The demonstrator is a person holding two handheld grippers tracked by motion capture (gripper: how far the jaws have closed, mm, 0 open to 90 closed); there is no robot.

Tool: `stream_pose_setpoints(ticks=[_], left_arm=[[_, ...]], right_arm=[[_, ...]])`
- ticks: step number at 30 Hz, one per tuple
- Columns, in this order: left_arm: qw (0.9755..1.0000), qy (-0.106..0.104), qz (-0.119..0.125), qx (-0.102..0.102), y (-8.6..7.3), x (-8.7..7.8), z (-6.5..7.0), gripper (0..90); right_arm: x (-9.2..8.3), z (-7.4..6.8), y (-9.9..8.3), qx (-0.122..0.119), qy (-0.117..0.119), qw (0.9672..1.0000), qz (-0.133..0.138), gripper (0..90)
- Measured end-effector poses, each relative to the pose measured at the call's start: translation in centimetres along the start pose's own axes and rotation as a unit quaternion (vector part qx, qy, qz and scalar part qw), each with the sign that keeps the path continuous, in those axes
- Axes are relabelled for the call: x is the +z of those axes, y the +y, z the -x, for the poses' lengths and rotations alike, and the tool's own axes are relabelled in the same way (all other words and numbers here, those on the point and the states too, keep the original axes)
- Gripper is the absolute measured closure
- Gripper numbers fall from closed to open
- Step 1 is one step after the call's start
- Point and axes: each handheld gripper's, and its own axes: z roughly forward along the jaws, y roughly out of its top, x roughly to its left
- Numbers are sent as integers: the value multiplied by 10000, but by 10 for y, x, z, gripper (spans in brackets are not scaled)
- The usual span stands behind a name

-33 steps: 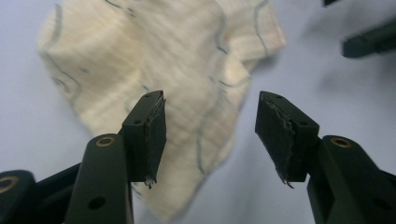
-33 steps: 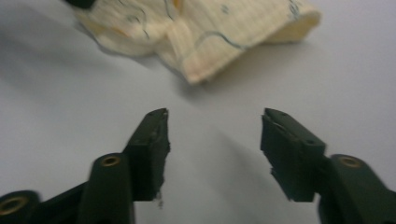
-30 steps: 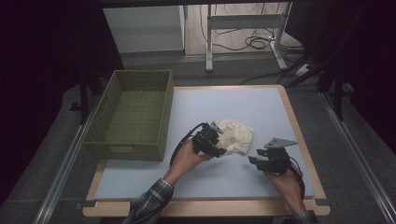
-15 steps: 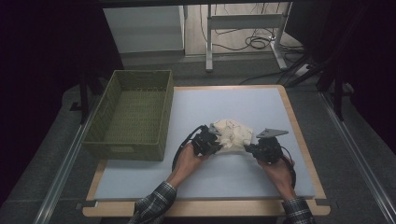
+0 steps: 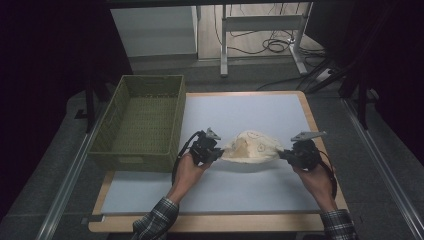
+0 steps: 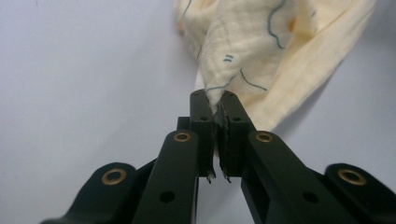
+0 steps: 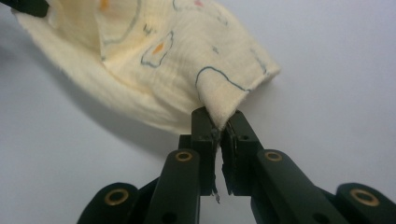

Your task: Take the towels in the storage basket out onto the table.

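A cream cloth [image 5: 251, 145] printed with small outline figures hangs stretched between my two grippers above the pale blue table top [image 5: 250, 112]. My left gripper [image 5: 218, 152] is shut on the cloth's left corner; its jaws have just closed on the fabric. In the left gripper view the cloth [image 6: 252, 51] is pinched at the tips of my left gripper [image 6: 215, 103]. My right gripper [image 5: 283, 154] is shut on the cloth's right corner, its jaws likewise just closed. The right gripper view has that corner of the cloth [image 7: 168, 56] clamped in my right gripper [image 7: 217, 122].
A green woven basket [image 5: 142, 122] with nothing in it stands at the left edge of the table, close beside my left hand. The table has a wooden rim [image 5: 312, 117]. Beyond it are a grey floor, metal stand legs and cables [image 5: 272, 45].
Both grippers closed on the cloth's opposite corners, then moved apart and lifted it. The cloth went from a crumpled heap to a stretched span between them.
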Motion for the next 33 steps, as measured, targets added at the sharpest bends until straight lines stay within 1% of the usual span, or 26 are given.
stream_pose_setpoints(ticks=[1,2,3,4,5,8,9,12,13,15,17,19,20,21,22,23,24,25,26,28,30,31,33], left_arm=[[10000,-29,-51,-73,-3,2,0,852],[9999,-33,-92,-105,-5,4,0,832],[9998,16,-168,-87,-8,7,1,794],[9998,54,-185,-91,-10,8,2,705],[9997,74,-202,-109,-12,9,2,653],[9998,11,-122,-162,-14,6,4,544],[9998,15,-110,-152,-14,4,5,527],[10000,-6,-71,-60,-15,-3,9,454],[10000,-30,-38,-66,-15,-4,10,426],[9999,-114,36,2,-13,-7,13,382],[9998,-140,88,92,-10,-6,18,323],[9998,-136,80,153,-6,-2,22,292],[9996,-151,68,218,-4,1,23,282],[9995,-155,80,260,-2,5,26,277],[9994,-93,76,316,0,8,28,281],[9993,11,85,370,2,10,29,316],[9990,86,91,421,3,11,30,380],[9989,123,128,437,4,12,30,464],[9988,158,130,442,5,12,29,575],[9988,233,182,396,6,10,26,694],[9986,326,202,362,6,7,21,768],[9986,366,214,331,6,5,19,790],[9982,473,255,267,5,3,13,805]], right_arm=[[0,3,-5,52,82,10000,-1,817],[0,4,-9,137,168,9998,-24,773],[0,6,-13,162,182,9997,-28,740],[0,7,-18,192,154,9997,-51,716],[0,8,-20,204,148,9997,-53,700],[-4,12,-26,342,259,9991,70,678],[-5,12,-27,373,270,9989,70,671],[-7,11,-27,292,289,9991,119,626],[-5,10,-26,257,237,9994,84,609],[0,10,-26,228,168,9996,56,575],[10,12,-26,302,221,9993,4,539],[20,13,-26,347,264,9990,-50,537],[24,14,-26,377,283,9989,-56,546],[28,15,-26,408,311,9987,-62,616],[31,15,-26,465,376,9982,-24,700],[32,16,-26,484,432,9979,0,770],[32,16,-25,475,445,9979,23,827],[32,15,-25,452,396,9982,78,847],[28,14,-23,408,364,9984,137,851],[21,12,-20,356,332,9986,200,851],[12,10,-16,240,249,9991,249,851],[7,10,-13,218,228,9991,276,851],[0,12,-6,222,225,9989,338,851]])
